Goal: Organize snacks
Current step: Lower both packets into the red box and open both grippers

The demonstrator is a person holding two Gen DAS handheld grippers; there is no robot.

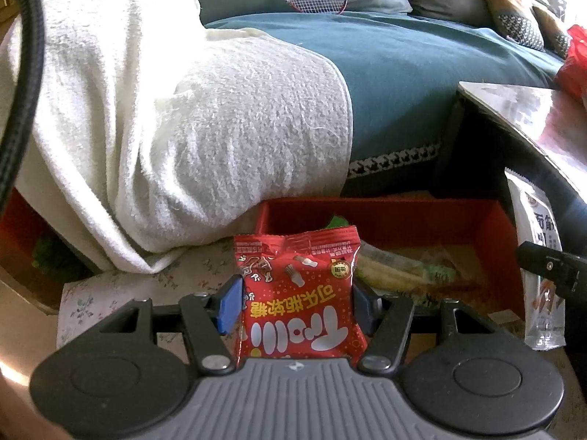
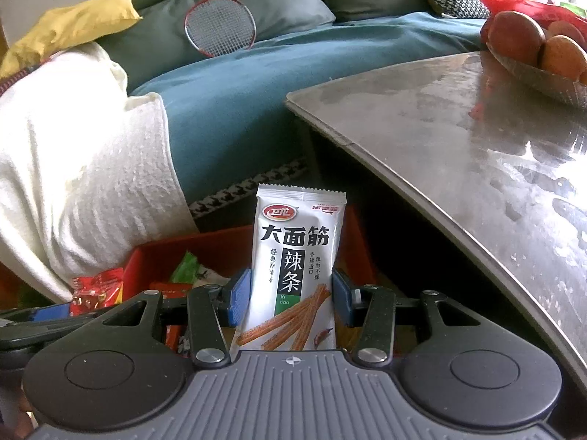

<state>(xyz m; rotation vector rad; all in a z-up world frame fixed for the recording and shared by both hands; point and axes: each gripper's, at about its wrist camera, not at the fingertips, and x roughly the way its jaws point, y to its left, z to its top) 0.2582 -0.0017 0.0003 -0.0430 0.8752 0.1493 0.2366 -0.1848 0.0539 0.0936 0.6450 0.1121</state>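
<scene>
My left gripper [image 1: 295,302] is shut on a red gummy candy bag [image 1: 299,293] and holds it upright just in front of an open red box [image 1: 491,227] on the floor. The box holds several snack packets [image 1: 400,267]. My right gripper [image 2: 291,295] is shut on a white spicy-strip packet [image 2: 295,267], held upright above the same red box [image 2: 154,256]. The white packet also shows at the right edge of the left wrist view [image 1: 539,256], and the red bag shows at the left of the right wrist view [image 2: 97,289].
A sofa with a teal cover [image 1: 385,69] and a white towel [image 1: 165,117] stands behind the box. A badminton racket [image 2: 220,31] lies on the sofa. A glossy table [image 2: 477,139] with a fruit bowl [image 2: 539,66] is to the right.
</scene>
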